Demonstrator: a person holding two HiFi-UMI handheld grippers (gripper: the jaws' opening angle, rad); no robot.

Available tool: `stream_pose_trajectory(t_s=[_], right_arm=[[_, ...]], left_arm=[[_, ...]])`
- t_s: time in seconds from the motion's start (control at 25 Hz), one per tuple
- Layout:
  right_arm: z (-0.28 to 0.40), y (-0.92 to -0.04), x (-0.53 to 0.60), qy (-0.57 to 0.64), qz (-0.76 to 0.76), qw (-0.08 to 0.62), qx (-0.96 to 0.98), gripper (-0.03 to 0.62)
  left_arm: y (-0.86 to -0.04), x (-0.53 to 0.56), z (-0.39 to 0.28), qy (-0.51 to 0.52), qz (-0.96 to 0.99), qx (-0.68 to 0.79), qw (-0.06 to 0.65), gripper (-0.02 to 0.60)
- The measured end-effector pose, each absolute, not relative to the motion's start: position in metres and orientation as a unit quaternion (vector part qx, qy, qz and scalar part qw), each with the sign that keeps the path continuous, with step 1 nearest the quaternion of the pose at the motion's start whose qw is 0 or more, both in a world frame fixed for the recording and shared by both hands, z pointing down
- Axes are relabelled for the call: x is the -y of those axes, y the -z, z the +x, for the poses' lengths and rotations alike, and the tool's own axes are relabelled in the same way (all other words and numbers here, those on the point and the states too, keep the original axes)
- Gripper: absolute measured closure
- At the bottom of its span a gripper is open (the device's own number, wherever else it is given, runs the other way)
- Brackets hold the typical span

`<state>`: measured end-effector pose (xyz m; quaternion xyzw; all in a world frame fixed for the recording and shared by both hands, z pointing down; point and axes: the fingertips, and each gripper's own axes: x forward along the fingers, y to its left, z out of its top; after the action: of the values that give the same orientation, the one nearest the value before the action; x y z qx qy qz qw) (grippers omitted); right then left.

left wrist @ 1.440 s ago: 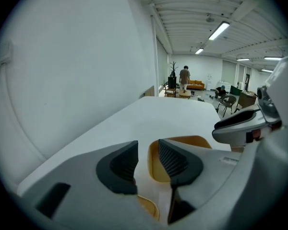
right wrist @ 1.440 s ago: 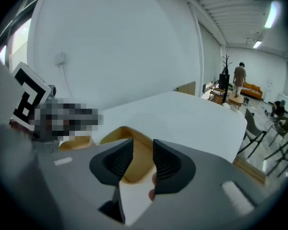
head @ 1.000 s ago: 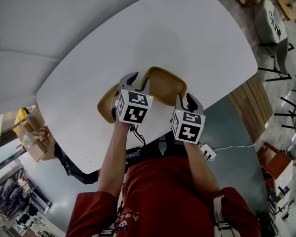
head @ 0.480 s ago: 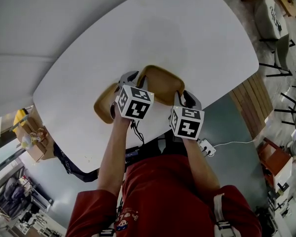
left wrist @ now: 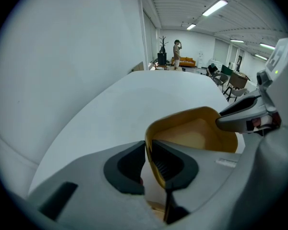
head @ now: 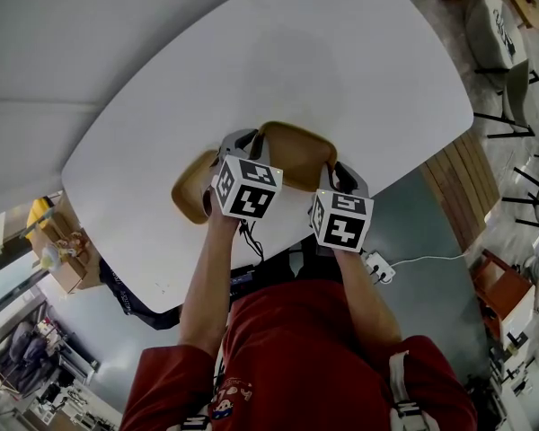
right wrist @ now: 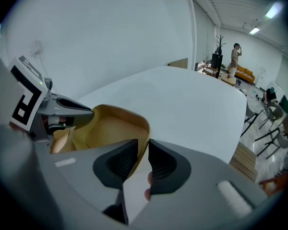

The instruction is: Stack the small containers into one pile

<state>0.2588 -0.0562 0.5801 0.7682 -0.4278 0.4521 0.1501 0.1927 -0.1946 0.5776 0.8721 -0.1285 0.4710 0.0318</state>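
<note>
A tan container [head: 292, 151] stands on the white table [head: 341, 52] near its front edge. My left gripper [head: 244, 144] has the container's left rim [left wrist: 151, 138] between its pads, and its jaws have just been closing onto it. My right gripper [head: 339, 174] has just been closing the same way on the right rim [right wrist: 143, 138]. The container's hollow inside [left wrist: 197, 133] [right wrist: 108, 128] is empty. A second, smaller tan container [head: 189, 191] [right wrist: 62, 138] lies to the left, partly hidden under my left gripper.
The table's front edge [head: 278, 259] runs just under both grippers. Beyond it on the floor are a power strip [head: 377, 272], chairs [head: 494, 34] and cardboard boxes [head: 58, 250]. A person [left wrist: 176, 54] stands far off in the room.
Both grippers' jaws have narrowed onto the container's rims. The hands and the container have hardly moved.
</note>
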Motion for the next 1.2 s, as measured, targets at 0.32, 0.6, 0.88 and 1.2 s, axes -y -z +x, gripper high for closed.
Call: stream_pose_trajectory(t_s=[0.32, 0.6, 0.88, 1.2], right_arm=[[0.259, -0.569, 0.057, -0.435, 0.777, 0.141, 0.433, 0.537], [0.268, -0.551, 0.054, -0.405, 0.792, 0.131, 0.437, 0.562], [0.271, -0.53, 0.054, -0.375, 0.801, 0.125, 0.449, 0.571], [0.265, -0.5, 0.058, -0.333, 0.806, 0.122, 0.475, 0.573]], left_arm=[[-0.562, 0.195, 0.189, -0.452, 0.879, 0.147, 0.011, 0.531], [-0.537, 0.19, 0.188, -0.417, 0.892, 0.173, 0.008, 0.538], [-0.509, 0.186, 0.182, -0.376, 0.904, 0.205, 0.006, 0.548], [-0.48, 0.182, 0.166, -0.339, 0.909, 0.244, -0.005, 0.548]])
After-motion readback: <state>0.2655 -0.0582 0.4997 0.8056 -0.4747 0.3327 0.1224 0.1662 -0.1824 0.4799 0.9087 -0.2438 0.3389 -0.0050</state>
